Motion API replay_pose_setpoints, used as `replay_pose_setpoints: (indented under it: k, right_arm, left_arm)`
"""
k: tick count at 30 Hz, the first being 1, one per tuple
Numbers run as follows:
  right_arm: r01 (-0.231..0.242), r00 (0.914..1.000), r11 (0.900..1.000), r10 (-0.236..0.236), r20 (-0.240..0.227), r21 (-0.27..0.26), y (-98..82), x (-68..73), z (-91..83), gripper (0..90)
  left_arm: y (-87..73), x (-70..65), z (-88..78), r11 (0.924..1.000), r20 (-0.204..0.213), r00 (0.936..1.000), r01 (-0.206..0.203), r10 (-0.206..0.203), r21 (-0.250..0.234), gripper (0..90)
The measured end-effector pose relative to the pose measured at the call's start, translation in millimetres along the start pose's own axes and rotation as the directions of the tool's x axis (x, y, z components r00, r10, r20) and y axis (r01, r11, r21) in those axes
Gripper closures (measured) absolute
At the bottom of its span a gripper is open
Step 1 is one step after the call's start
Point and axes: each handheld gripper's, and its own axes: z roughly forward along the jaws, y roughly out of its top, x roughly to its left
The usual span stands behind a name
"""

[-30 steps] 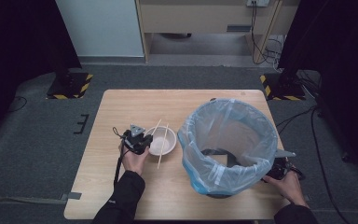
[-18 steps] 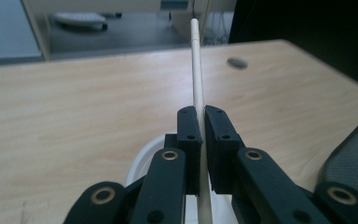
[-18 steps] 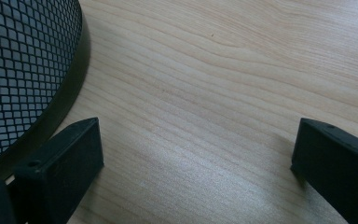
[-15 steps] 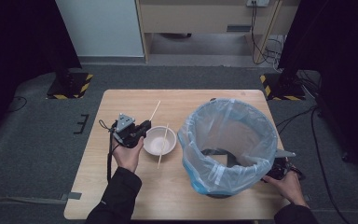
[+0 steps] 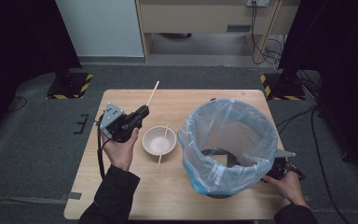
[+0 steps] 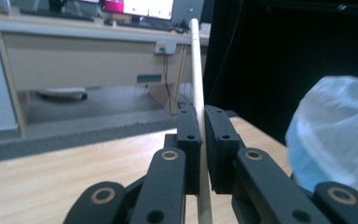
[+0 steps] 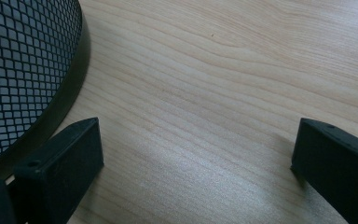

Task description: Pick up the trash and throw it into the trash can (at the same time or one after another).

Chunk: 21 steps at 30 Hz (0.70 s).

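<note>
My left gripper (image 5: 141, 112) is raised above the table's left half, shut on a pale wooden chopstick (image 5: 152, 94) that sticks out toward the far edge. In the left gripper view the chopstick (image 6: 196, 70) runs up between the two closed jaws (image 6: 201, 133). A second chopstick (image 5: 163, 144) lies across a white bowl (image 5: 159, 141) just right of that hand. My right gripper (image 7: 196, 149) rests low on the table beside the black mesh bin (image 7: 18, 70), jaws wide apart with bare wood between them. In the high view the bin (image 5: 228, 144) is lined with a clear blue bag.
The wooden table (image 5: 135, 196) has bare room along its near edge and far left. Beyond it are a grey floor, a desk (image 6: 88, 56) with monitors, and black stands with yellow-striped bases (image 5: 70, 86).
My left hand has lifted one chopstick out of the bowl and carried it up and to the left. The other chopstick stays across the bowl. The right hand has kept still.
</note>
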Motion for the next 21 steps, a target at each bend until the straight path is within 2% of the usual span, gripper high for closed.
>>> replay_pose_setpoints:
  k: [13, 21]
  right_arm:
    - [0.0, 1.0, 1.0, 0.0, 0.0, 0.0, 0.0, 0.0, 0.0, 2.2]
    - [0.0, 1.0, 1.0, 0.0, 0.0, 0.0, 0.0, 0.0, 0.0, 2.2]
  left_arm:
    - [34.9, -20.3, -12.3, 0.9942, 0.061, 0.9974, -0.031, 0.038, -0.103, 84.9]
    - [56.9, -41.6, -15.2, 0.9854, 0.125, 0.989, -0.059, 0.079, -0.16, 84.8]
